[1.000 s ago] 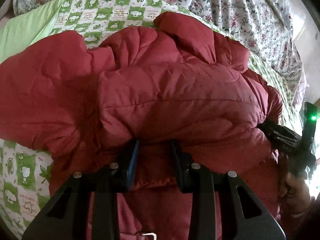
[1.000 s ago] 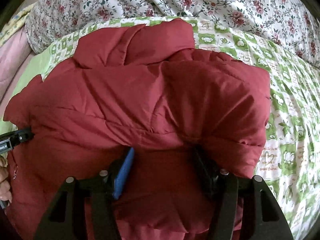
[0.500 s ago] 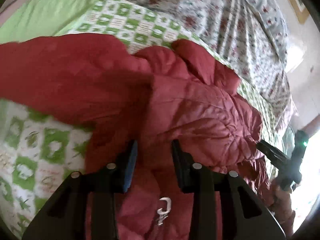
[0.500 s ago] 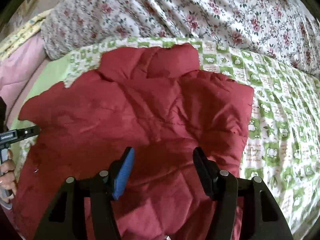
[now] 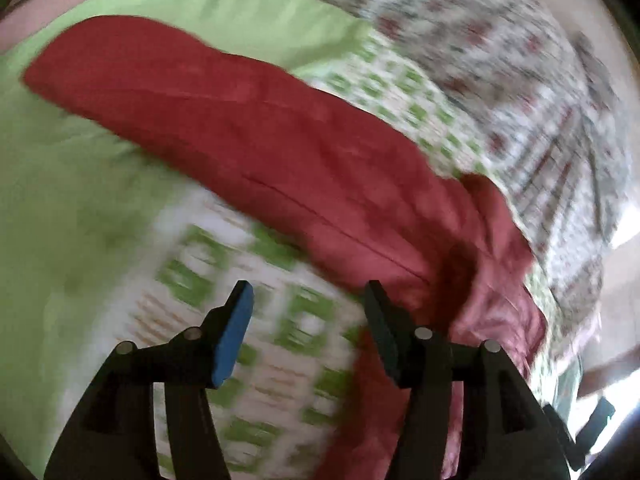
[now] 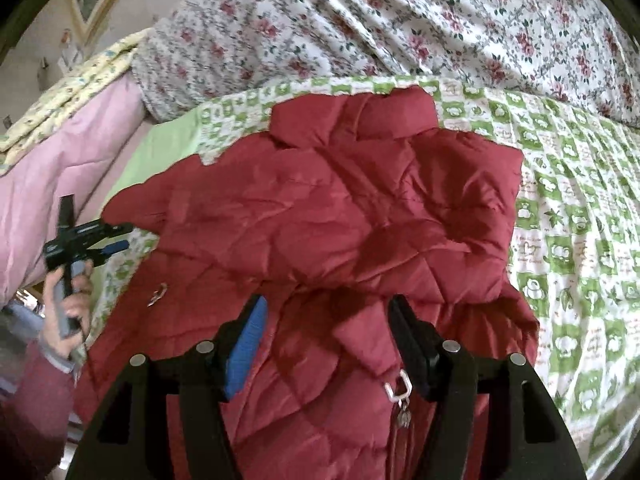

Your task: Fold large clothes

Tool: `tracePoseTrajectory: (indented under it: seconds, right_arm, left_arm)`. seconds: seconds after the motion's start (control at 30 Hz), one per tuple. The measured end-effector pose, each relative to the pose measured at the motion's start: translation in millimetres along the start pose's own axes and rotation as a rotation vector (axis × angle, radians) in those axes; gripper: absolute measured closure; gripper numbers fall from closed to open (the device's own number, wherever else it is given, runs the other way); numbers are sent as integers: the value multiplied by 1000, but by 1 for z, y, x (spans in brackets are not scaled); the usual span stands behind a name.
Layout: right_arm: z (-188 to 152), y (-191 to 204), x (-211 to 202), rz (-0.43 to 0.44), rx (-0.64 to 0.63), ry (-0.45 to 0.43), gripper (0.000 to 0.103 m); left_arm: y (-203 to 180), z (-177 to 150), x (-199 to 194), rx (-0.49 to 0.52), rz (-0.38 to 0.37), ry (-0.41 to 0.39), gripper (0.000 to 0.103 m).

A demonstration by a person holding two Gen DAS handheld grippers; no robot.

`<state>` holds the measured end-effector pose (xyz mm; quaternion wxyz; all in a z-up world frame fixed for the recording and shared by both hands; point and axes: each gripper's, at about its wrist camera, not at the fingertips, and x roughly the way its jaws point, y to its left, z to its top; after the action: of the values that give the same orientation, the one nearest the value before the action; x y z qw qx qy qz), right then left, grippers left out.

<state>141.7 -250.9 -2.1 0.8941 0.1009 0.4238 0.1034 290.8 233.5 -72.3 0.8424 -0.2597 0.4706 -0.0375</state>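
Observation:
A large dark red quilted jacket (image 6: 352, 216) lies on a bed, one side folded over its body, collar at the far end. My right gripper (image 6: 326, 308) is open and empty, just above the jacket's lower front by a metal zipper pull (image 6: 398, 388). In the blurred left wrist view the jacket's long red sleeve (image 5: 248, 128) stretches out to the left. My left gripper (image 5: 308, 292) is open and empty above the bedspread, beside the jacket's left edge. It also shows in the right wrist view (image 6: 116, 240), held in a hand.
The bed carries a green and white checked bedspread (image 6: 568, 216) with a plain green part (image 5: 60, 184). A floral quilt (image 6: 440, 20) is bunched along the far side. A pink quilt (image 6: 60, 184) lies at the left.
Both grippers have let go of the folded jacket flap and pulled back. The left gripper has opened wide and swung left towards the outstretched sleeve.

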Motion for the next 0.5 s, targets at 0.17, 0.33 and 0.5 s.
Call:
tracePoseTrajectory:
  seconds: [0.17, 0.33, 0.5]
  right_arm:
    - [-7, 15, -31, 37, -33, -42, 35]
    - [-13, 21, -40, 40, -45, -49, 35]
    - [-18, 27, -34, 76, -42, -22, 35]
  left_arm:
    - [45, 28, -1, -118, 32, -57, 47]
    - [77, 56, 5, -207, 19, -76, 35]
    - [98, 77, 14, -291, -2, -86, 35]
